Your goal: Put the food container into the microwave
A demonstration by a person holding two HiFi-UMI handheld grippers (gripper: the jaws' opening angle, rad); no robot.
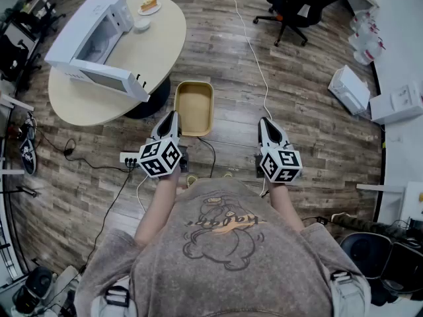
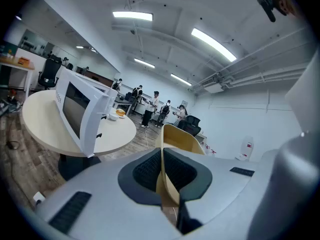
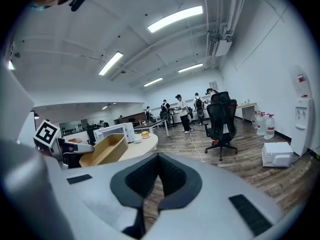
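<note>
A tan, shallow food container (image 1: 193,107) hangs above the wooden floor, its near rim pinched by my left gripper (image 1: 174,116). In the left gripper view the container's wall (image 2: 172,136) runs straight between the shut jaws of the left gripper (image 2: 162,176). The white microwave (image 1: 99,41) stands on the round table (image 1: 158,51) to the upper left, with its door (image 1: 109,81) swung open. My right gripper (image 1: 263,121) is held level beside the container, apart from it. In the right gripper view the right gripper (image 3: 157,171) is shut with nothing between its jaws, and the container (image 3: 105,149) shows at left.
A plate of food (image 1: 149,6) and a small bowl (image 1: 141,24) sit behind the microwave. A power strip (image 1: 129,157) and cables lie on the floor below. An office chair (image 1: 297,5) and white boxes (image 1: 349,88) stand to the right. People stand far back (image 3: 185,111).
</note>
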